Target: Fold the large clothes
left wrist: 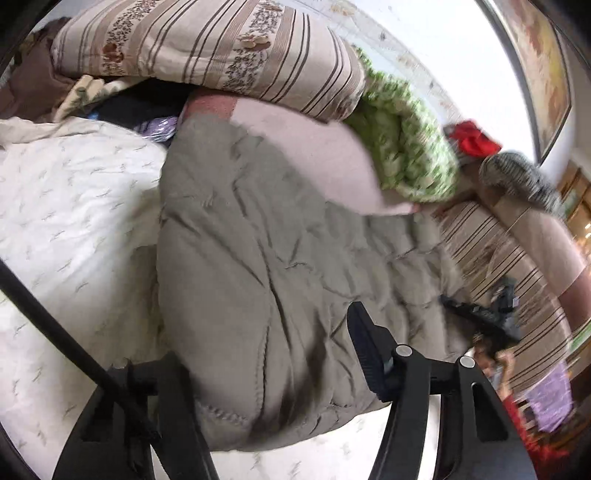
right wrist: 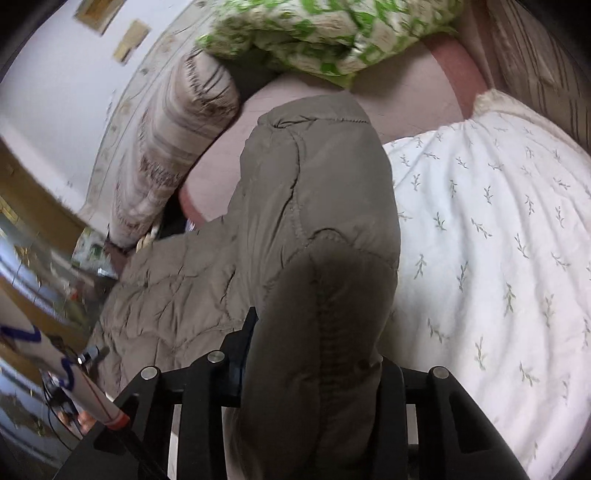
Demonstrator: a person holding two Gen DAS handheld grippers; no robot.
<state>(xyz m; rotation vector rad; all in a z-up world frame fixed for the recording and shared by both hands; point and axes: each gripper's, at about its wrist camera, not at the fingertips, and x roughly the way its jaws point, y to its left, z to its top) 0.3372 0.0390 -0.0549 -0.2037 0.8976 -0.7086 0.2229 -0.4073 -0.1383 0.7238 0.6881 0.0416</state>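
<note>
Left tool (left wrist: pixel 266 369): clamped on coat (left wrist: pixel 258 258) hem.
Right tool (right wrist: pixel 314 369): clamped on coat.
Advice: lift both together, fold toward bed (right wrist: pixel 498 221) head.

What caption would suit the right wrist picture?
Right gripper pinching a fold of a grey-green quilted coat lying on a white leaf-print bedspread.

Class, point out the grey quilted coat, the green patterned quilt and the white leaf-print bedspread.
grey quilted coat (left wrist: pixel 258 240), left wrist view, its middle.
green patterned quilt (right wrist: pixel 325 33), right wrist view, its top.
white leaf-print bedspread (right wrist: pixel 498 240), right wrist view, bare middle.
</note>
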